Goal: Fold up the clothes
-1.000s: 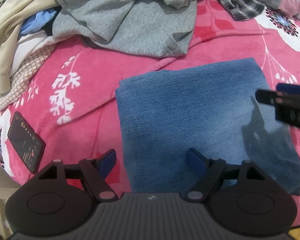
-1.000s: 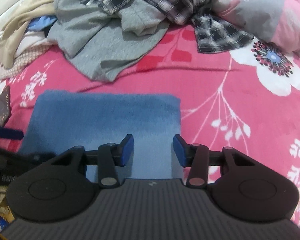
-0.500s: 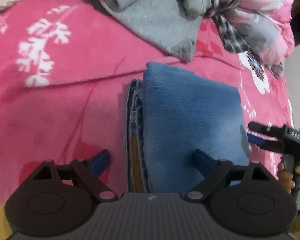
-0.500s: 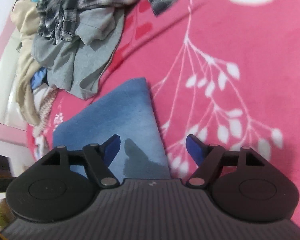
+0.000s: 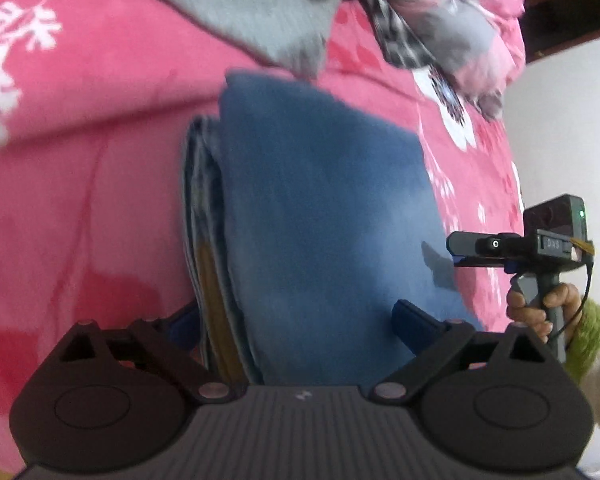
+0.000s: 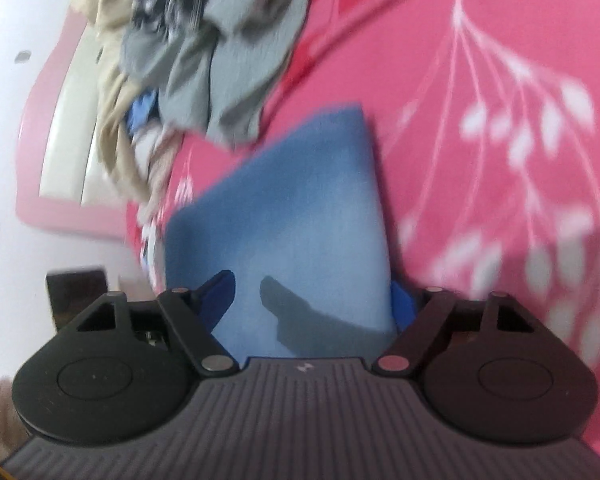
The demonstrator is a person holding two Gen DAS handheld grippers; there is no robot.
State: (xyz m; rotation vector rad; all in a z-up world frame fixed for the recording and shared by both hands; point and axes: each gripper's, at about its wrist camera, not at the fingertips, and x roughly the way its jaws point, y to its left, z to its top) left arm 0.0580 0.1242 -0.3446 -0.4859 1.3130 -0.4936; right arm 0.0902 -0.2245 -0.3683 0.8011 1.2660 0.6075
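I see folded jeans [image 5: 324, 216] flat on pink bed [image 5: 80, 200], layered edges facing left. My left hand-held gripper [image 5: 296, 320] straddles near edge, jaws opening, not pinching. Right hand-held gripper [image 6: 314, 300] straddles opposite corner, jaws closing, pads not pressing. Clothes pile [image 6: 220, 60] crowds far side; bare bed beside jeans.

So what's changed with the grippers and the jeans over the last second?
Both grippers dropped and tilted toward opposite edges of the folded jeans. The left gripper is opening astride the layered edge; the right gripper widened, now closing, straddles the other edge. Neither grips yet. Jeans and clothes pile stayed put.
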